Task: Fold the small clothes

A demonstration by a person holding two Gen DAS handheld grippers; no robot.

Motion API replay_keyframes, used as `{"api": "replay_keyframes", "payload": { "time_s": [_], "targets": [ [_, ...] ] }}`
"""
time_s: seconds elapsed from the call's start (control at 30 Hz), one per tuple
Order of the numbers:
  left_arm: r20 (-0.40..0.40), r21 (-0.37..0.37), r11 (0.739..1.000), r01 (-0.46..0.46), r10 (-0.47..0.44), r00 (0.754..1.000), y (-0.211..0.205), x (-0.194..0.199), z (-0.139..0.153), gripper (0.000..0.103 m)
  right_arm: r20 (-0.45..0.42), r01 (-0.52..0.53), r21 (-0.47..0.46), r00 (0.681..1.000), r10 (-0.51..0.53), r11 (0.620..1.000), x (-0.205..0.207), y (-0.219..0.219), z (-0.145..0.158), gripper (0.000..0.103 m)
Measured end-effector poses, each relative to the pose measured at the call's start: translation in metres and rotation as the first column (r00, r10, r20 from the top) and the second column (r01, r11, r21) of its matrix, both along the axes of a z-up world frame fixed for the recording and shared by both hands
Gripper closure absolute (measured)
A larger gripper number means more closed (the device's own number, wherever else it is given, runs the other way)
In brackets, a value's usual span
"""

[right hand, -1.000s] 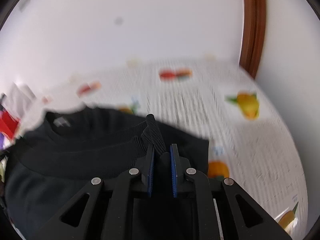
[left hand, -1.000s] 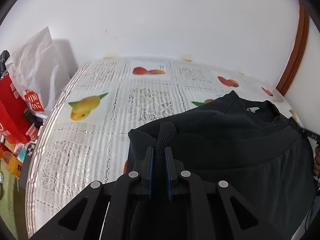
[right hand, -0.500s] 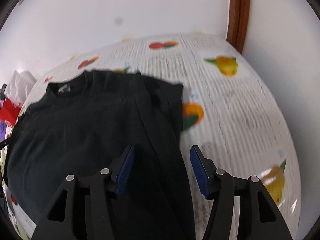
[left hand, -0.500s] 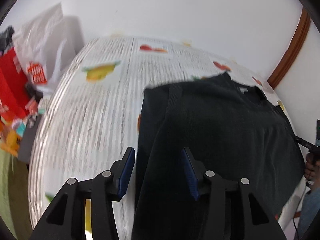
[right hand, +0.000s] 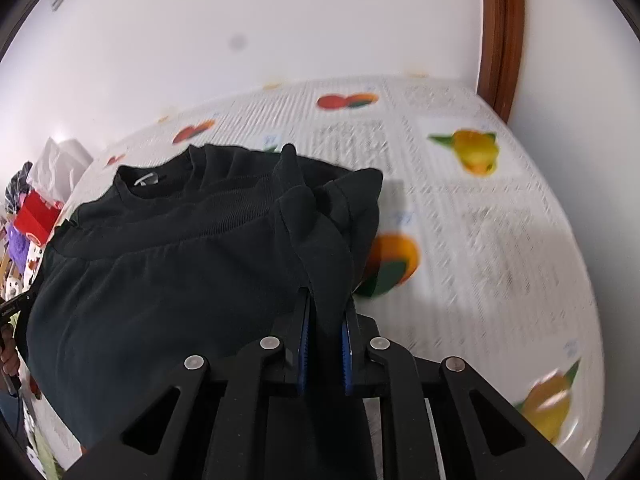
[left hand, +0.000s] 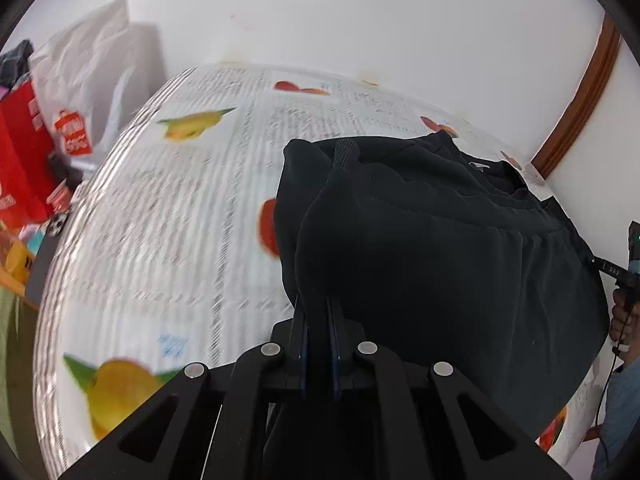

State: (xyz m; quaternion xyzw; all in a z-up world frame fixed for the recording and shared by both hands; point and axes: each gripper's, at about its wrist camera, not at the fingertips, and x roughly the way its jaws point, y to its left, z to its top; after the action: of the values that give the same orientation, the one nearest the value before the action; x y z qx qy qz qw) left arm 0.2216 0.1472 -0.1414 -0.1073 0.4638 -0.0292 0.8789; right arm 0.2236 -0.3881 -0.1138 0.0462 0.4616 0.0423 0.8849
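Your left gripper (left hand: 318,344) and right gripper (right hand: 324,350) each have their jaws pinching a fold of the soft black knit sweatshirt (right hand: 168,264) lying on the fruit-print tablecloth (right hand: 480,240); it looks limp and light, so hold doubled edges.

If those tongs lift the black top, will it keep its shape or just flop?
Probably flop: the black top already bunches into soft ridges where the right tongs and left tongs pinch it. It looks light, so it should lift easily. It may drag across the fruit-print tablecloth rather than slide neatly.
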Motion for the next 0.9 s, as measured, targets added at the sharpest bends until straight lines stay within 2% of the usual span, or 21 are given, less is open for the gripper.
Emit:
{"api": "replay_keyframes", "payload": {
  "time_s": [0.17, 0.23, 0.3, 0.37, 0.43, 0.6, 0.67, 0.73, 0.83, 0.9],
  "targets": [
    [0.022, -0.051, 0.998, 0.026, -0.025, 0.999, -0.017, 0.030, 0.004, 0.095, 0.046, 0.076, -0.057, 0.996, -0.074, 0.995, 0.025, -0.026, 0.007, 0.091],
    [0.027, -0.029, 0.999, 0.046, -0.045, 0.999, -0.030, 0.041, 0.004, 0.095, 0.046, 0.104, -0.068, 0.994, -0.101, 0.992, 0.032, -0.035, 0.005, 0.090],
    [0.020, 0.029, 0.998, 0.058, -0.058, 0.998, -0.041, 0.046, 0.001, 0.095, 0.028, 0.122, -0.057, 0.992, -0.121, 0.991, 0.037, -0.044, -0.003, 0.089],
    [0.011, 0.063, 0.996, 0.068, -0.068, 0.998, -0.046, 0.047, -0.001, 0.092, 0.022, 0.121, -0.064, 0.993, -0.120, 0.991, 0.034, -0.045, -0.006, 0.087],
    [0.011, 0.089, 0.994, 0.071, -0.072, 0.997, -0.048, 0.044, 0.000, 0.091, 0.028, 0.138, -0.123, 0.990, -0.136, 0.983, 0.025, -0.041, -0.004, 0.081],
    [-0.014, 0.065, 0.995, 0.077, -0.076, 0.997, -0.035, 0.017, 0.002, 0.087, 0.055, 0.209, -0.246, 0.978, -0.202, 0.946, -0.006, -0.030, 0.007, 0.074],
    [-0.021, 0.054, 0.995, 0.083, -0.081, 0.996, -0.029, 0.003, 0.001, 0.085, 0.078, 0.250, -0.272, 0.968, -0.237, 0.929, -0.023, -0.022, 0.015, 0.074],
    [-0.011, 0.034, 0.996, 0.088, -0.087, 0.996, -0.024, -0.013, 0.000, 0.083, 0.098, 0.255, -0.262, 0.967, -0.237, 0.931, -0.037, -0.005, 0.022, 0.070],
    [-0.001, 0.037, 0.997, 0.069, -0.069, 0.998, -0.017, -0.036, 0.002, 0.076, 0.092, 0.153, -0.237, 0.987, -0.134, 0.959, -0.051, 0.039, 0.027, 0.064],
    [0.011, 0.024, 0.998, 0.050, -0.051, 0.999, -0.008, -0.053, 0.005, 0.066, 0.106, 0.108, -0.257, 0.991, -0.083, 0.960, -0.054, 0.076, 0.027, 0.060]
  ]
}}
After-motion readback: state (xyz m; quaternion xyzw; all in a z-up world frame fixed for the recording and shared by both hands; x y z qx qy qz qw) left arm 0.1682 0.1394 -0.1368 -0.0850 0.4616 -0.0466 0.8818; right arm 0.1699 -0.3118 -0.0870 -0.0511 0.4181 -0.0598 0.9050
